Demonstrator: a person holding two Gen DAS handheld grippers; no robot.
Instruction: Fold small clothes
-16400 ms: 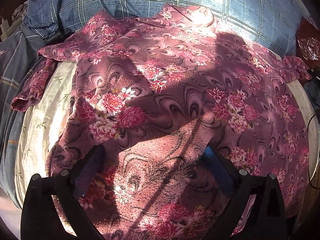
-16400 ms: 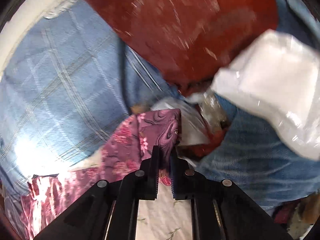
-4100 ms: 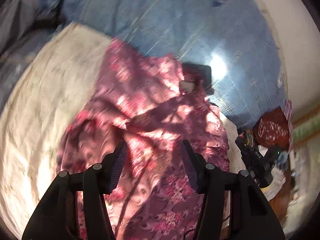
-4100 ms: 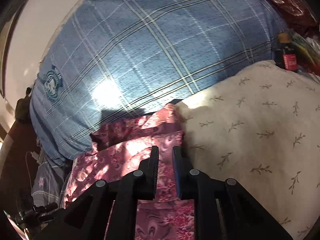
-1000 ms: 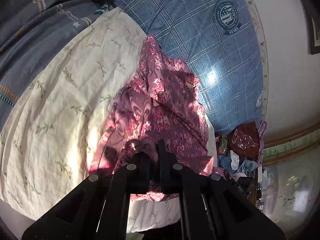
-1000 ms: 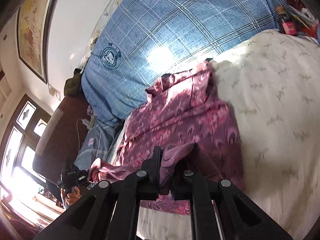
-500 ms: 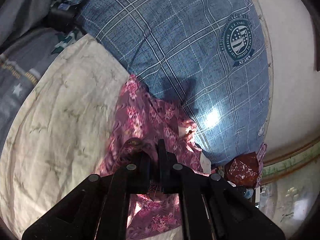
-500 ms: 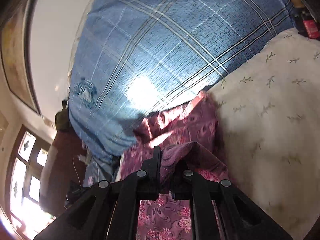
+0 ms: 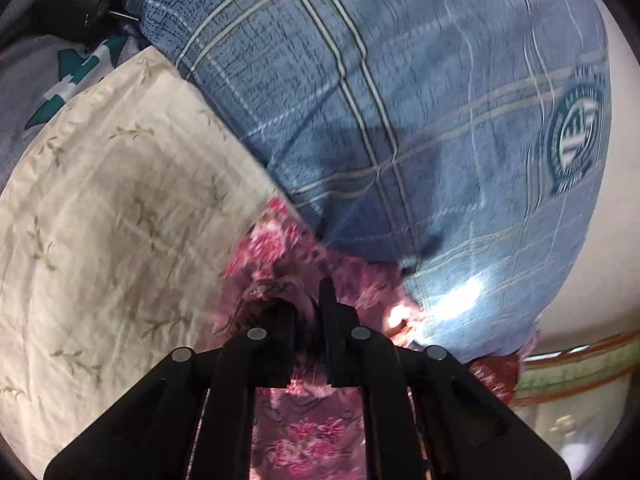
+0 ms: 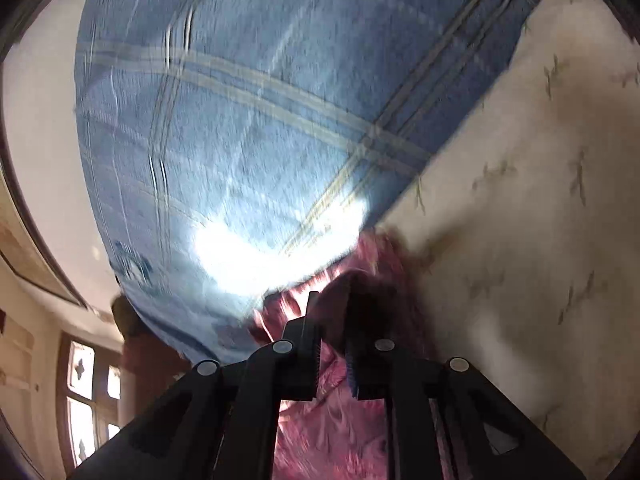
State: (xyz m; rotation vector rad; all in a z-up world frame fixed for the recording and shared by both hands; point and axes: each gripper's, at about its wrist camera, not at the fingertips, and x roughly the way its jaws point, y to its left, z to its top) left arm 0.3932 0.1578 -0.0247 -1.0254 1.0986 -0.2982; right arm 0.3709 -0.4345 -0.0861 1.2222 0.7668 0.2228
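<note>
Garment: the pink floral garment (image 9: 280, 240) lies directly ahead of and beneath both grippers, bunched where the cream sheet meets the blue plaid pillow; more of it spreads below the fingers toward each camera.
Left gripper: the left gripper (image 9: 308, 304) has its jaws opening, with a narrow gap between them; a fold of the garment sits in that gap and humps up over the left finger. Whether the pads still press on it cannot be told.
Right gripper: the right gripper (image 10: 330, 320) has its jaws opening, the gap a little wider; a dark fold of the pink floral garment (image 10: 360, 284) rises between the fingers and drapes over the right one, apparently loose.
Ahead of the grippers: the blue plaid pillow (image 9: 400, 100) fills the view beyond both sets of fingertips, a round crest printed on it to the left gripper's right.
Beside the grippers: the cream sheet (image 9: 100, 220) with a leaf print lies to the left of the left gripper and to the right of the right one.
Containers: no bin or basket shows.
Pose: both grippers tilt downward toward the bed, fingers reaching to the garment's far edge by the pillow; both views are motion-blurred.
</note>
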